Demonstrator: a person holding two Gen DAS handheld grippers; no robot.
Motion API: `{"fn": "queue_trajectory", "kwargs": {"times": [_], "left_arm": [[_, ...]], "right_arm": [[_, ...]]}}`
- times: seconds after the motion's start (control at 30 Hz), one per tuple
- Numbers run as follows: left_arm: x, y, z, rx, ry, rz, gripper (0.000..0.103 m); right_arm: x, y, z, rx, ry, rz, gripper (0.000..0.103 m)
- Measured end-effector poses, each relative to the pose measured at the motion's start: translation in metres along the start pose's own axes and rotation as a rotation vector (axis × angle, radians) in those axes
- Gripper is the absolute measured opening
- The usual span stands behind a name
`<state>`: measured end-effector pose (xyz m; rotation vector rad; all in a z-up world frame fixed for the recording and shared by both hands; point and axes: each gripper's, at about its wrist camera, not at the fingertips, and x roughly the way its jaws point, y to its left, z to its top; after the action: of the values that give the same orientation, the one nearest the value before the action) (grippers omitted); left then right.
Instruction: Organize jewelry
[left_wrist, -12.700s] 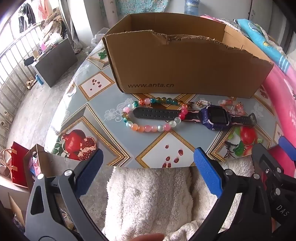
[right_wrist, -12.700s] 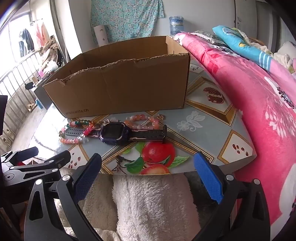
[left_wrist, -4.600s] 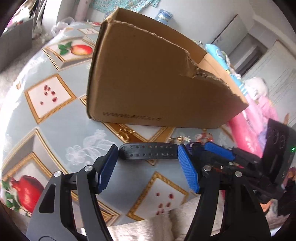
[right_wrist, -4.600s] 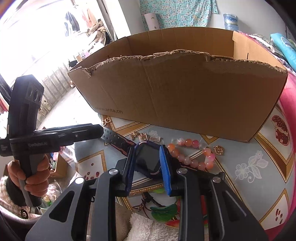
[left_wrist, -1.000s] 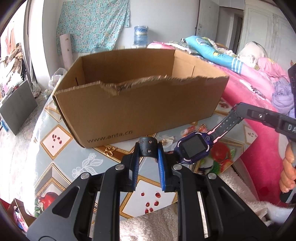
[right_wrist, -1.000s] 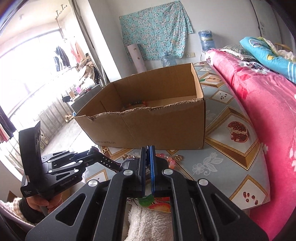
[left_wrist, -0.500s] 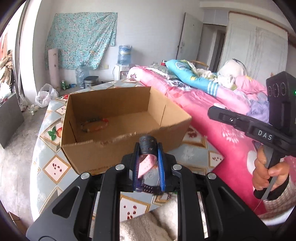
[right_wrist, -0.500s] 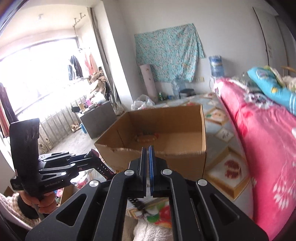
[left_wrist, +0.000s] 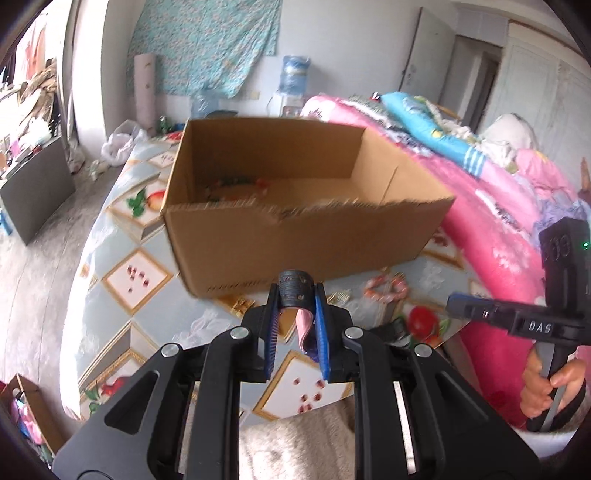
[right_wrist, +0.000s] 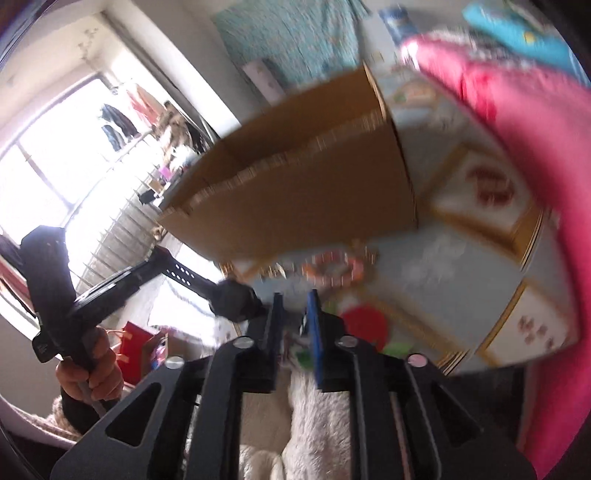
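Bracelet (left_wrist: 236, 186) of coloured beads lies inside the open cardboard box (left_wrist: 306, 236).

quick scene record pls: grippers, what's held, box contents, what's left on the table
left gripper: shut on watch strap, watch hanging below it
right gripper: jaws opening, nothing seen between them
cardboard box: on the table, open top, one bead bracelet inside
table: pink bead bracelet and small gold pieces in front of the box
view quality: right wrist view motion-blurred
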<state>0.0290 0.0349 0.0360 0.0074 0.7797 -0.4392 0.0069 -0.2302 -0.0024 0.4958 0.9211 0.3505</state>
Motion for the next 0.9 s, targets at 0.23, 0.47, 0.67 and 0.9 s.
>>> {"fn": "queue_trajectory", "kwargs": {"times": [0.23, 0.47, 0.67, 0.9], "left_arm": [[0.014, 0.018, -0.019, -0.050, 0.060, 0.013, 0.017], [0.018, 0.032, -0.026, -0.074, 0.066, 0.025, 0.017], [0.023, 0.036, -0.029, -0.084, 0.077, 0.021, 0.017], [0.025, 0.038, -0.030, -0.087, 0.077, 0.016, 0.017]], "right_arm": [[0.028, 0.002, -0.001, 0.009, 0.057, 0.005, 0.035], [0.038, 0.001, 0.004, 0.009, 0.069, -0.069, 0.035], [0.037, -0.004, 0.002, 0.036, 0.061, -0.081, 0.035], [0.039, 0.002, -0.001, 0.044, 0.048, -0.009, 0.029]]}}
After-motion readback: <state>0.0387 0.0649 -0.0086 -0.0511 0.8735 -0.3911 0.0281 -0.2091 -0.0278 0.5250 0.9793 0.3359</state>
